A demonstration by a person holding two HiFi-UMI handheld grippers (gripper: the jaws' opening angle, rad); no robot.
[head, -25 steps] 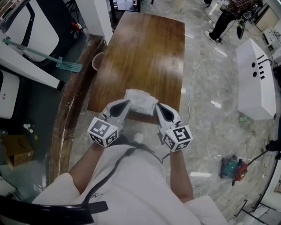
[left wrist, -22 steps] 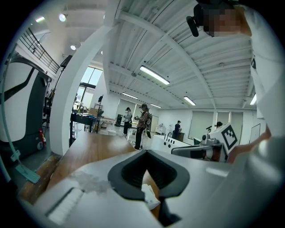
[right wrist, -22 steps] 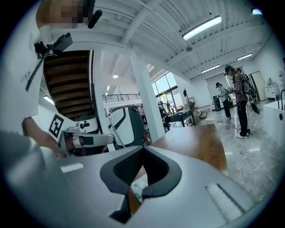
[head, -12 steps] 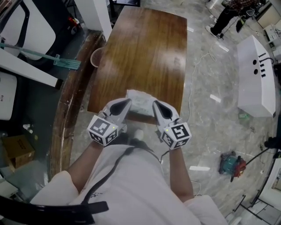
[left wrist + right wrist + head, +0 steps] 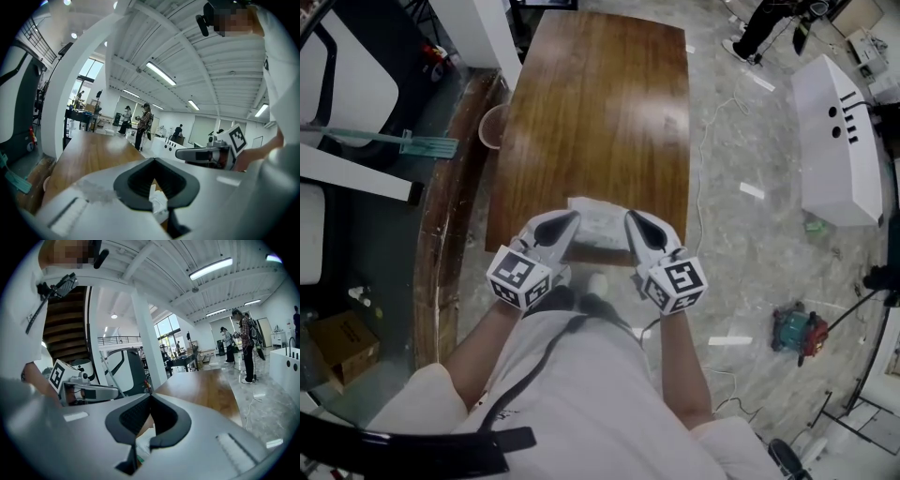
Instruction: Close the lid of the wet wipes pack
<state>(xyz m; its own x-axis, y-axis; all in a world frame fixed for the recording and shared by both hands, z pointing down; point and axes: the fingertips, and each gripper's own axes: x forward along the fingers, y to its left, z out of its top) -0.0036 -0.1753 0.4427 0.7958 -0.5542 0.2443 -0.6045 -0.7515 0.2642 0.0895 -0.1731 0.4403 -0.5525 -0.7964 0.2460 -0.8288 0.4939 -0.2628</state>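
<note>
The white wet wipes pack (image 5: 598, 216) lies at the near end of the wooden table (image 5: 600, 103). My left gripper (image 5: 566, 225) sits at its left side and my right gripper (image 5: 635, 225) at its right side, both pointing away from me. Whether the tips touch the pack I cannot tell. In the left gripper view the jaws of the left gripper (image 5: 161, 219) are together, and a bit of the white pack (image 5: 158, 205) shows through their hollow. The right gripper (image 5: 139, 441) is shut too, with the pack (image 5: 143, 448) just below its tips. The lid is hidden.
A round cup (image 5: 492, 127) stands by the table's left edge. A white cabinet (image 5: 834, 141) is on the floor at the right, with a teal and red tool (image 5: 794, 333) nearer. A person (image 5: 764, 23) stands beyond the table's far end. A cable (image 5: 712, 141) runs along the floor.
Both grippers have crept slightly inward towards the pack's sides and sunk a little. Their jaws have stayed together, and the pack lies where it was.
</note>
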